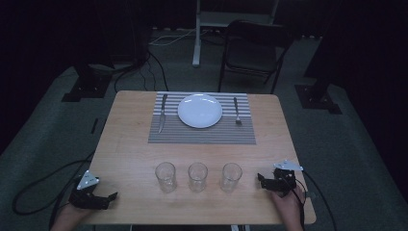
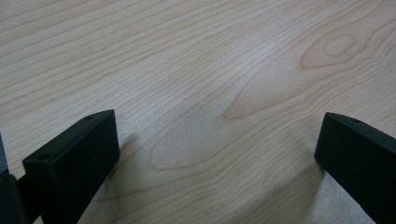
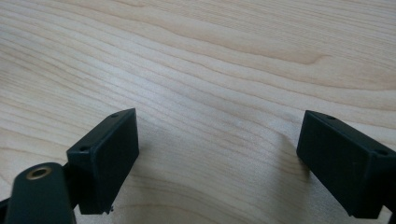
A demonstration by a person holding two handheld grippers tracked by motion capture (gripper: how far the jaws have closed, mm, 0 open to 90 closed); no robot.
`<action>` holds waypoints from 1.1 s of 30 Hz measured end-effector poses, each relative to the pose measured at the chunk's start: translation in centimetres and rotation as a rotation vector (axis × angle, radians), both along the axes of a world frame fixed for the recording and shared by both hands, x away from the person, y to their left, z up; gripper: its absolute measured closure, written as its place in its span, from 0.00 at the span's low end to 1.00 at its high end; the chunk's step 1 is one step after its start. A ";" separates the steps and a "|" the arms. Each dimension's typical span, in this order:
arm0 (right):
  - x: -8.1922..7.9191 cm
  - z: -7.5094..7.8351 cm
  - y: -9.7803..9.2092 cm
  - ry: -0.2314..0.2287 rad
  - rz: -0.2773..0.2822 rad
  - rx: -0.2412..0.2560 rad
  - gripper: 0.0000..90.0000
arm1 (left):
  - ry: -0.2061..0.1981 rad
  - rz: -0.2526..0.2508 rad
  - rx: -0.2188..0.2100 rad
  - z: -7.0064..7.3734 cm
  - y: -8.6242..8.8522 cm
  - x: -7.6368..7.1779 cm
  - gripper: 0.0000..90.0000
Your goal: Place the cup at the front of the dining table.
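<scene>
A pale wooden worktop (image 1: 130, 144) stands on the grey floor. A striped placemat (image 1: 202, 134) lies against its far edge, midway between the far corners. Three empty drinking glasses stand in a row near the near edge: one left (image 1: 165, 177), one middle (image 1: 197, 176), one right (image 1: 231, 177), each apart from its neighbour.

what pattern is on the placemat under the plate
Thin grey and white stripes run across the rectangular placemat beneath the round white plate; it shows best in the high view.
</scene>
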State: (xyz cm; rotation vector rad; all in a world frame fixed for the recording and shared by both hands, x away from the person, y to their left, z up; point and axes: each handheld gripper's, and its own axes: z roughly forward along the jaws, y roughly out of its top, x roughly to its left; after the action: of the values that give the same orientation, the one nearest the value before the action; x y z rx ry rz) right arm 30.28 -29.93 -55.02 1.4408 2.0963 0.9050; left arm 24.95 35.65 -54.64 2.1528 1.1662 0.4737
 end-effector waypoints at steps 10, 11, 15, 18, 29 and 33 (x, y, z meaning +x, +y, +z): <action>0.0 0.0 0.0 0.000 0.000 0.000 0.14 | 0.008 -0.018 0.005 0.1 0.1 0.0 0.00; 0.0 0.0 0.0 0.000 0.000 0.000 0.14 | 0.009 -0.018 0.005 0.1 0.1 0.0 0.00; 0.0 0.0 0.0 0.000 0.000 0.000 0.14 | 0.016 -0.009 0.010 0.2 -0.1 0.0 0.00; 0.0 0.0 0.0 0.000 -0.001 0.000 0.14 | 0.020 -0.003 0.013 0.2 -0.2 0.0 0.00; 0.0 0.0 0.0 0.000 0.000 0.000 0.14 | 0.054 -0.075 -0.047 0.5 -1.0 -0.3 0.02; 0.0 0.0 0.0 0.000 0.000 0.000 0.14 | 0.064 -0.097 -0.061 0.6 -1.4 -0.2 0.02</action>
State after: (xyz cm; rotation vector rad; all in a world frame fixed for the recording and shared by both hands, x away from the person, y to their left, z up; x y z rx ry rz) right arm 30.27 -29.93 -55.03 1.4411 2.0961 0.9049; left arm 24.74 34.26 -54.03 2.1745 1.0905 0.3246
